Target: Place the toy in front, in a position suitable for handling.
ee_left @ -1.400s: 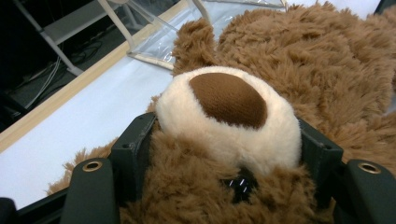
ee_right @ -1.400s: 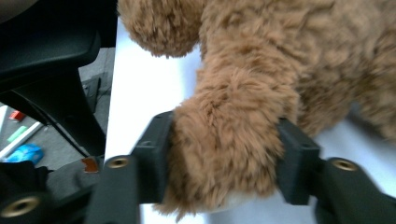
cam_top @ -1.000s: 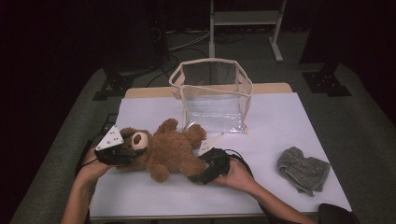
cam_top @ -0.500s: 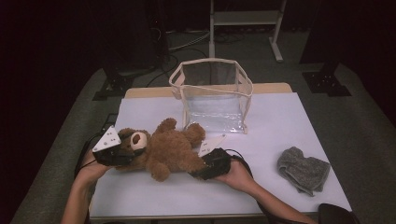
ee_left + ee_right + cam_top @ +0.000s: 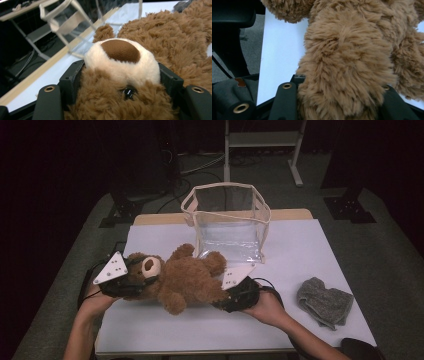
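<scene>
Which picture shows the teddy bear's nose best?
The left gripper view: the teddy bear's brown nose sits close up on its cream muzzle. In the high view the nose is tiny. The right gripper view gives a furry limb.

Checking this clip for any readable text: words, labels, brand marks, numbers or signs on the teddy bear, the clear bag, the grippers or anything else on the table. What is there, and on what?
None can be read. The teddy bear, the clear bag, the grey cloth and the white table carry no print.
The grey plates on the left gripper and right gripper bear holes, no writing.
A small brown tab in the right gripper view bears nothing legible.
</scene>
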Demonstrator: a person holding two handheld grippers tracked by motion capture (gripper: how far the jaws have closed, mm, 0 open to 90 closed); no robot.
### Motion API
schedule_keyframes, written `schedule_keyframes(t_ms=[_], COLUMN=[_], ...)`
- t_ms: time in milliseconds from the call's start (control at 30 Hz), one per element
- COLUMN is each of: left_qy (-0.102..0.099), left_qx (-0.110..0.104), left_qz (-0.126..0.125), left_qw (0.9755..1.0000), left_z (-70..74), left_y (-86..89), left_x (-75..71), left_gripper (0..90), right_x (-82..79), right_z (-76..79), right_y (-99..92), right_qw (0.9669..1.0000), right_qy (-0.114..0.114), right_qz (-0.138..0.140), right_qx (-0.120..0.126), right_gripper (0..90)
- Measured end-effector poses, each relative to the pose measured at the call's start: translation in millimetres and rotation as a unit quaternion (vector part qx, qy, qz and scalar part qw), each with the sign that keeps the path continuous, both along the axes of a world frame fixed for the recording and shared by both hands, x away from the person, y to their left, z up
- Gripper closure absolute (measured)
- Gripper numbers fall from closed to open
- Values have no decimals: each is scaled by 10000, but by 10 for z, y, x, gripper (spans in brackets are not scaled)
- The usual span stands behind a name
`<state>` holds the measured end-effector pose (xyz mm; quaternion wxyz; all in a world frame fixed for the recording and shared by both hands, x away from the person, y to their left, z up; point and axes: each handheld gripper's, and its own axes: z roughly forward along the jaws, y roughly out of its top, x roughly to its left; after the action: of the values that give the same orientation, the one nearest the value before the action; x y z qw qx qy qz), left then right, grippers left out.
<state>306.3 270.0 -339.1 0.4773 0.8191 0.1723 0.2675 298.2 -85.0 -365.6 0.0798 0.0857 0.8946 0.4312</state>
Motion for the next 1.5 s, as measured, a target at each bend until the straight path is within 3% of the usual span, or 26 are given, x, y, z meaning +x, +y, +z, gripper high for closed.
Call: schedule_keyframes(t_ms=[233,400,567,767,867,933,1033,1100,1200,1367,1500], left_qy=[-176,-181,-34,279,422,501,537,538,559,581,571], left_qx=[-48,-80,-112,18,158,110,290,408,404,301,307], left_qz=[-401,-678,-897,-1144,-1208,-1213,-1197,-1193,-1174,-1190,-1221], left_qw=[9990,9975,9959,9930,9917,9913,9909,9906,9907,9907,9904], left_z=[99,60,-94,-377,-498,-534,-535,-544,-566,-580,-567], left_y=[-361,-724,-1113,-1497,-1578,-1578,-1550,-1529,-1493,-1470,-1460], left_x=[25,96,189,237,219,189,104,65,31,25,17], left_gripper=[331,331,331,329,324,319,305,291,278,255,240], right_x=[-181,-310,-390,-470,-507,-540,-550,-547,-559,-610,-602], right_z=[183,224,175,-33,-198,-316,-396,-427,-434,-420,-397], right_y=[-372,-724,-1064,-1422,-1533,-1577,-1616,-1641,-1734,-2041,-2287], right_qw=[9994,9981,9961,9938,9936,9935,9941,9939,9932,9879,9830], right_qy=[-295,-409,-395,-191,2,138,358,595,763,1026,922], right_qz=[-183,-419,-693,-932,-969,-1014,-971,-908,-873,-1129,-1562], right_qx=[-65,-212,-376,-570,-586,-506,-331,-204,-47,270,276], right_gripper=[562,562,562,561,559,545,478,383,319,276,279])
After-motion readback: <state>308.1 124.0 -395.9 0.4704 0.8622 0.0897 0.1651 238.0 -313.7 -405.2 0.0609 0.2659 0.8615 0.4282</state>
